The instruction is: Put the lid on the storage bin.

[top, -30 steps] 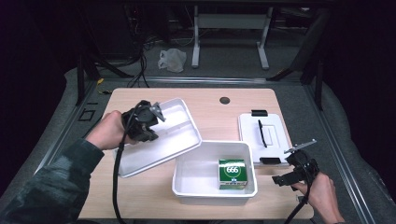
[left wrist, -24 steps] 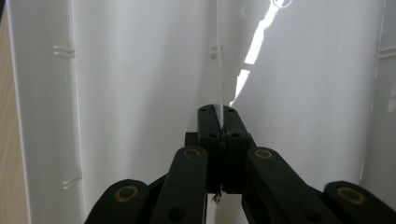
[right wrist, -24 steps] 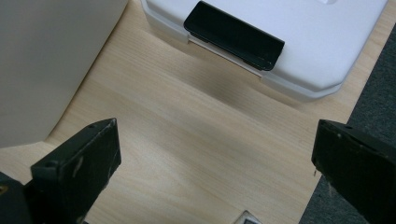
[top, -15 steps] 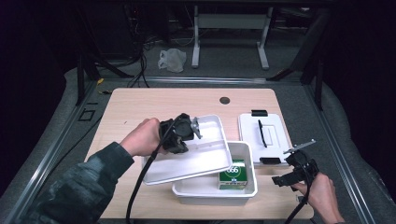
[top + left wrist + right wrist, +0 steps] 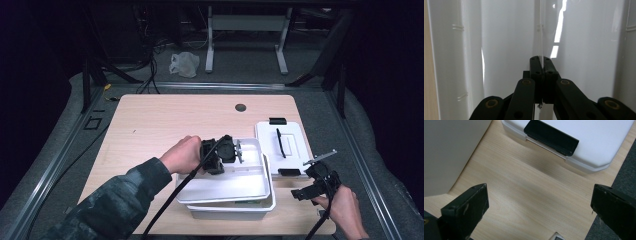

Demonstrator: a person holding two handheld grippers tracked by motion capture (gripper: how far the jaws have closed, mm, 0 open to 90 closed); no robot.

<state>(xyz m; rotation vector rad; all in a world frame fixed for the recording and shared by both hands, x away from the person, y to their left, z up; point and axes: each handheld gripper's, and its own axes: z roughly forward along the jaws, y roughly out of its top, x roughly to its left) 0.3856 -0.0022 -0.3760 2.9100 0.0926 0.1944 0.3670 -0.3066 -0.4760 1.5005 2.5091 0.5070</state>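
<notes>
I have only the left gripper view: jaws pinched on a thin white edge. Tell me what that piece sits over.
Observer: The high view shows the left gripper holding a white lid over a white bin. The lid is offset toward the far side, so the bin's near rim shows.
Operator: Report the right gripper.
Observer: The right gripper is open with nothing between its jaws, above the table near its right front corner.
Operator: Say what is beside it.
Observer: A closed white case with a black latch on the side facing that gripper.
</notes>
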